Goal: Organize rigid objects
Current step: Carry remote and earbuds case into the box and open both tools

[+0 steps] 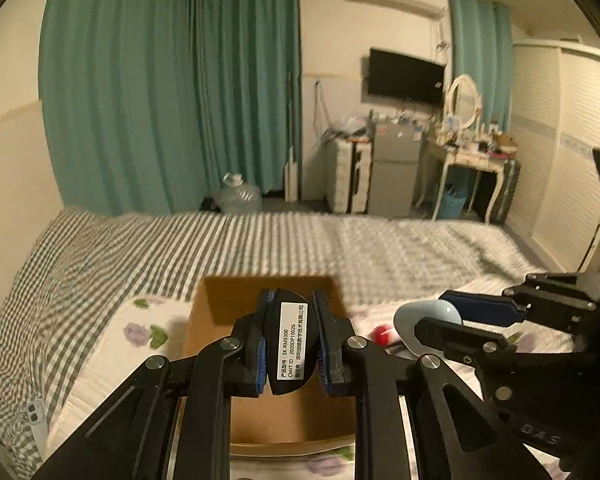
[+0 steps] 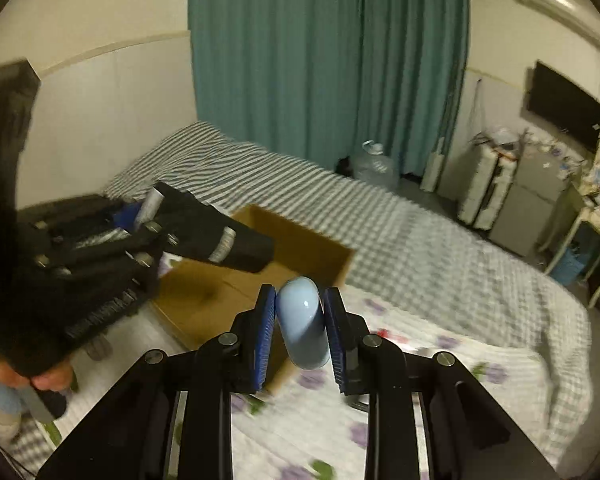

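Observation:
My left gripper (image 1: 291, 340) is shut on a black remote-like device (image 1: 292, 340) with a white label, held above an open cardboard box (image 1: 220, 312) on the bed. My right gripper (image 2: 300, 328) is shut on a light blue rounded object (image 2: 302, 324), held just right of the box (image 2: 316, 248). In the left wrist view the right gripper (image 1: 460, 320) and the blue object (image 1: 420, 318) show at the right. In the right wrist view the left gripper (image 2: 204, 232) with the black device (image 2: 236, 246) hangs over the box.
The box sits on a floral quilt (image 2: 440, 364) over a checked bedspread (image 1: 260, 240). A small red object (image 1: 382, 334) lies on the quilt right of the box. A white phone (image 1: 36, 416) lies at the bed's left edge. Teal curtains, a fridge and a dressing table stand beyond.

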A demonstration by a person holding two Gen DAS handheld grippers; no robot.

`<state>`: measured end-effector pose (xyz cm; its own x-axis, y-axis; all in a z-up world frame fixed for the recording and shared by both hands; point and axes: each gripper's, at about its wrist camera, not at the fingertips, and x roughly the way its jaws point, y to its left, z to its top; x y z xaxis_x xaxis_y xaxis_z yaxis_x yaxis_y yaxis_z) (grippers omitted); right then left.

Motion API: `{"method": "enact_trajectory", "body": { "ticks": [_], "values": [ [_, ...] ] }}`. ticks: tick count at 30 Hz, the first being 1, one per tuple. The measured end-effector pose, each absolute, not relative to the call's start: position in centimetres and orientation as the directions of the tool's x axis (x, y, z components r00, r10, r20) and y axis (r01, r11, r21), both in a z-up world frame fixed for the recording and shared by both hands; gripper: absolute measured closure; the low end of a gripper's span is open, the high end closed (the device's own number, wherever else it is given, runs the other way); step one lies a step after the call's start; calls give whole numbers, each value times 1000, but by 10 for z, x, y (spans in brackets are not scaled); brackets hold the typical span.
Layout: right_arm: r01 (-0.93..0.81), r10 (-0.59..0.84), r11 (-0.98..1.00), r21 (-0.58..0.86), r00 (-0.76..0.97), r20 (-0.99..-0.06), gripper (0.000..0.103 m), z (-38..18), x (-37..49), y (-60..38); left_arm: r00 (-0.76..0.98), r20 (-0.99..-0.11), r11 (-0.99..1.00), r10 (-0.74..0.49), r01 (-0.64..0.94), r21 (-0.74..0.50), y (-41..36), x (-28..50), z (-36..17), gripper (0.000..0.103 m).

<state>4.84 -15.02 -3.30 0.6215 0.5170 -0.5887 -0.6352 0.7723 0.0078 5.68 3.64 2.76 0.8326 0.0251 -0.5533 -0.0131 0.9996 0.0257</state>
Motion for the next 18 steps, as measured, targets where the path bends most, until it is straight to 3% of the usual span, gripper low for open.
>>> {"method": "enact_trajectory", "body": {
  "ticks": [6, 13, 16, 18],
  "values": [
    [-647, 525, 759, 72, 543, -655, 79, -89, 91, -104, 770, -638, 999, 18, -31, -9, 75, 81, -33, 84],
    [-626, 510, 772, 107, 510, -693, 78, -135, 120, -85, 726, -688, 1000, -2, 14, 12, 83, 86, -60, 84],
    [-600, 495, 793, 103, 538, -682, 76, -132, 118, -90, 734, -679, 1000, 11, 7, 24, 81, 82, -57, 79],
    [-581, 489, 808, 96, 569, -661, 59, -121, 113, -105, 738, -674, 999, 16, 7, 32, 77, 77, -51, 58]
  ]
}}
